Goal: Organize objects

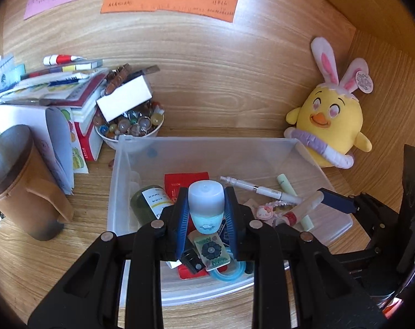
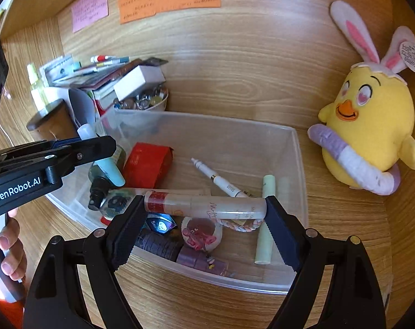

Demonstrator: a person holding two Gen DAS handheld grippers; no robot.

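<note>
Left gripper [image 1: 206, 205] is clamped on a small teal bottle with frosted white cap [image 1: 206, 204]. Right gripper [image 2: 204, 205] grips a frosted pink tube with red label [image 2: 204, 204] endwise, jaws wide. Both hang over the clear plastic bin [image 2: 300, 164] on the wooden desk [image 2: 344, 233]. Risk: the endwise hold looks marginal; the tube could pivot and drop among the clutter below.

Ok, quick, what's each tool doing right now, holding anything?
Left tool: closed on a small bottle with a white cap, over the clear bin.
Right tool: closed on a clear tube, gripped end to end, over the same bin.
</note>
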